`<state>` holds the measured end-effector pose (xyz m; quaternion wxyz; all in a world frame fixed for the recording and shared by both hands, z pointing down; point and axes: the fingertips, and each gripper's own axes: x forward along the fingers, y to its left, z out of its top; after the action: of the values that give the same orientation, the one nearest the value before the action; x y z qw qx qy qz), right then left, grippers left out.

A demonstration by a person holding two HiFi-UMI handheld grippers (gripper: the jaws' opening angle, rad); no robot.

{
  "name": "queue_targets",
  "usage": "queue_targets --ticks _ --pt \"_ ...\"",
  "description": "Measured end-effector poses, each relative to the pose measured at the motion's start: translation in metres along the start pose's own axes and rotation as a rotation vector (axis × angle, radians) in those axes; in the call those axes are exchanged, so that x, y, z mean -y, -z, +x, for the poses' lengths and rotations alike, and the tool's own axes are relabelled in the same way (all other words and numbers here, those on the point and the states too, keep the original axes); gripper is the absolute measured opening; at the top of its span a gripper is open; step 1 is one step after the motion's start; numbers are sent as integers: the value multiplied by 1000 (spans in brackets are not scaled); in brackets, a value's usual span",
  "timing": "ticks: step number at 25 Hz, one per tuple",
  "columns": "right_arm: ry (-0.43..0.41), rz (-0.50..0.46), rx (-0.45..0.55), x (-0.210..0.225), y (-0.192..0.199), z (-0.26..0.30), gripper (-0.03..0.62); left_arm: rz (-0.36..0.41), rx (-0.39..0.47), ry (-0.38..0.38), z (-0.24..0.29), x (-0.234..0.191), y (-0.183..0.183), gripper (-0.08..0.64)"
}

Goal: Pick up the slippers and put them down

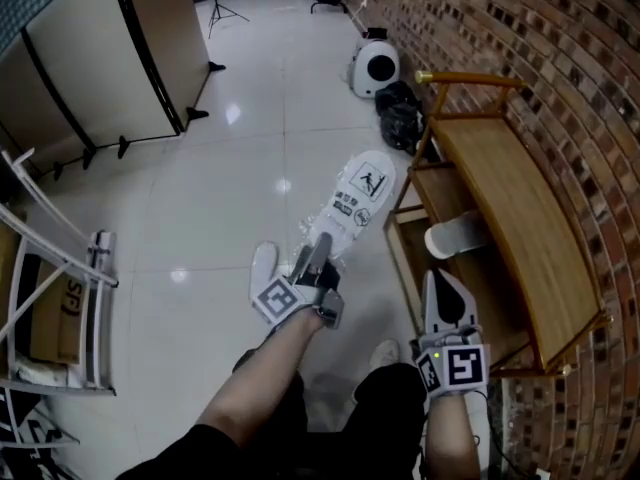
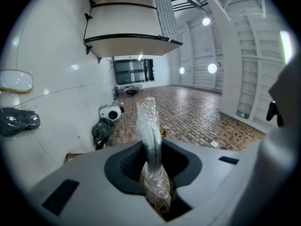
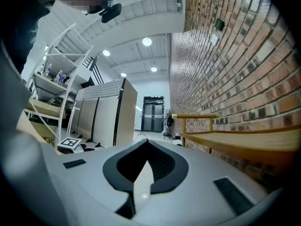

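Slippers (image 1: 358, 196) (image 2: 149, 131): riding wrapped in clear plastic in the left gripper (image 1: 318, 250), jutting forward from its jaws over the tiles, just left of the bench end.

Working down from the biggest:
- Noting glossy white floor (image 1: 230, 218) filling most of the head view.
- Noting brick wall (image 1: 560, 58) running up the right side.
- Seeing beige folding partition (image 1: 100, 58) standing at upper left on black feet.
- Seeing wooden bench (image 1: 520, 218) standing along the wall, with a white cylinder (image 1: 455, 236) sitting on its lower shelf.
- Logging metal rack (image 1: 50, 268) at the left edge, with a cardboard box (image 1: 45, 318) inside.
- Spotting black bags (image 1: 400, 116) and a round white machine (image 1: 376, 68) lying by the wall beyond the bench.

Looking along the left gripper (image 2: 151, 161): clamping the wrapped pack edge-on with both jaws, bunching crinkled plastic between the pads, showing the pack standing up past the tips.

Looking along the right gripper (image 3: 146, 142): meeting jaw to jaw at the tips, carrying nothing, pointing down the room alongside the bench. From the head view, finding the same right gripper (image 1: 440, 286) sitting low at the bench front, near the white cylinder, well apart from the pack.

Seeing bare forearms leading into both grippers, dark shorts below.
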<state>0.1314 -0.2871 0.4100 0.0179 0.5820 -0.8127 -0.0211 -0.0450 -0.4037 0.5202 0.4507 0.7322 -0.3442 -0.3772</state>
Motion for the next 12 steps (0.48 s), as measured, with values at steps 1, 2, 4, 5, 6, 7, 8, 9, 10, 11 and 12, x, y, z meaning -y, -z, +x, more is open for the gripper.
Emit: queue_targets --ticks 1,2,4,5,6,7,8,9,10,11,12 --pt "-7 8 -8 1 8 10 3 47 -17 -76 -1 -23 5 78" --pt "-13 16 -17 3 17 19 3 80 -33 -138 -1 -44 10 78" --pt "-22 35 -38 5 36 37 3 68 -43 -180 5 -74 25 78" --pt "-24 45 -49 6 46 46 3 42 -38 -187 8 -88 31 78" --pt "-25 58 -60 7 56 54 3 19 -28 -200 10 -103 37 78" --pt "-25 72 -71 9 66 62 3 -2 -17 -223 10 -119 42 78" --pt "-25 88 -83 10 77 69 3 -29 -7 -251 9 -136 48 78" --pt "-29 101 -97 10 88 76 3 -54 -2 -284 7 -154 55 78" --pt "-37 110 -112 10 99 83 3 -69 -4 -320 4 -173 62 78" --pt "-47 112 -129 10 110 90 3 -74 -11 -356 1 -190 69 78" --pt "-57 110 -146 10 121 98 3 -75 -20 -389 -1 -207 75 78"
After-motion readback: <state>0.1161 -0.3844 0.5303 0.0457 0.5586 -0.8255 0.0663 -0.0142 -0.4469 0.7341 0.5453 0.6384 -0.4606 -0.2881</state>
